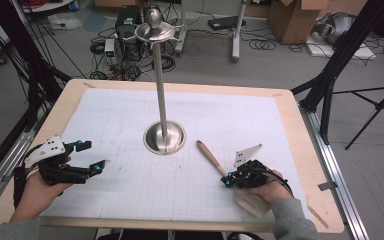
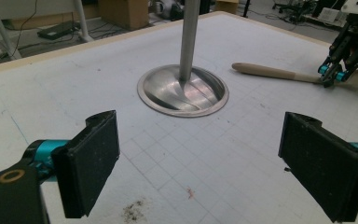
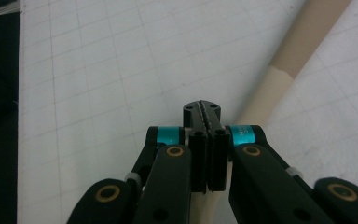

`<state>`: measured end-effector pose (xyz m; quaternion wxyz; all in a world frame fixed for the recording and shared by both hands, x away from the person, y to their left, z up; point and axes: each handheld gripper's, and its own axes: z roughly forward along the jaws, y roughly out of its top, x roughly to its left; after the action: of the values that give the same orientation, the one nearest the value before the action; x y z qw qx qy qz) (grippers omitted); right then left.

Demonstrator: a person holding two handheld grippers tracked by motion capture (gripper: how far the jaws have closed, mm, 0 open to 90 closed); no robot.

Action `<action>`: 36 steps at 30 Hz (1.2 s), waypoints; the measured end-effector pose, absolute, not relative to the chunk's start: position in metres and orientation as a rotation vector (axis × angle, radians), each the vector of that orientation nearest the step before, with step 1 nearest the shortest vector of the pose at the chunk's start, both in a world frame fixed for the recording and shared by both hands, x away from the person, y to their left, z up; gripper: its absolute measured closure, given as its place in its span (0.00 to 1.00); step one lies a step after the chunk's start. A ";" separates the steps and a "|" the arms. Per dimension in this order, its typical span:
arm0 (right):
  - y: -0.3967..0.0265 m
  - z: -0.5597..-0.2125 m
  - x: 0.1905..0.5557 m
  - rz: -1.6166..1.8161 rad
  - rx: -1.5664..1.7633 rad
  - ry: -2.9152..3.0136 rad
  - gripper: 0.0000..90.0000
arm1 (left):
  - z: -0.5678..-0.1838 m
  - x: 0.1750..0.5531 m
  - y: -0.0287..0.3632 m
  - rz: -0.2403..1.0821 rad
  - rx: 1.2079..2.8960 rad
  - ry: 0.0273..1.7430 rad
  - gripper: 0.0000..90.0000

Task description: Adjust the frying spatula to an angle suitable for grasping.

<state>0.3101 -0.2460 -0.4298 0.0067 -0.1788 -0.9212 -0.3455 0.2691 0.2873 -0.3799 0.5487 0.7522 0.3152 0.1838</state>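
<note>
Spatula [image 1: 211,158] lies on the mat [image 1: 130,120] right of the stand [image 1: 164,137], handle toward the stand base, blade under the right hand [image 1: 267,187]. Right gripper [image 1: 227,182] sits on top of the handle with jaws fully closed, pad against pad; in the right gripper view the handle runs under them, not between, so I read no grip yet. To do the pickup well: open wide enough to straddle the handle, come down square across it near the blade end, close on the narrow sides. Right wrist is pitched down, gripper pointing toward the stand. Left gripper [image 1: 94,156] rests low at the left of the mat, jaws wide open and empty, aimed at the stand base.
</note>
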 end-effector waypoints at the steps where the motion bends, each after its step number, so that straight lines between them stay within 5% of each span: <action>1: -0.248 -0.429 0.310 -1.082 -0.561 -2.886 1.00 | -0.379 0.269 0.288 0.437 1.784 0.745 0.14; 20: -0.253 -0.415 0.326 -1.322 -0.771 -2.840 1.00 | -0.382 0.268 0.290 0.437 1.788 0.760 0.14; 36: -0.228 -0.429 0.355 -1.204 -0.966 -2.913 0.98 | -0.383 0.263 0.297 0.450 1.779 0.778 0.14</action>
<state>0.3548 -0.2281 -0.4291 -0.0776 -0.2921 -0.8810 -0.3640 0.2628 0.2965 -0.3829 0.5431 0.7495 0.3276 0.1895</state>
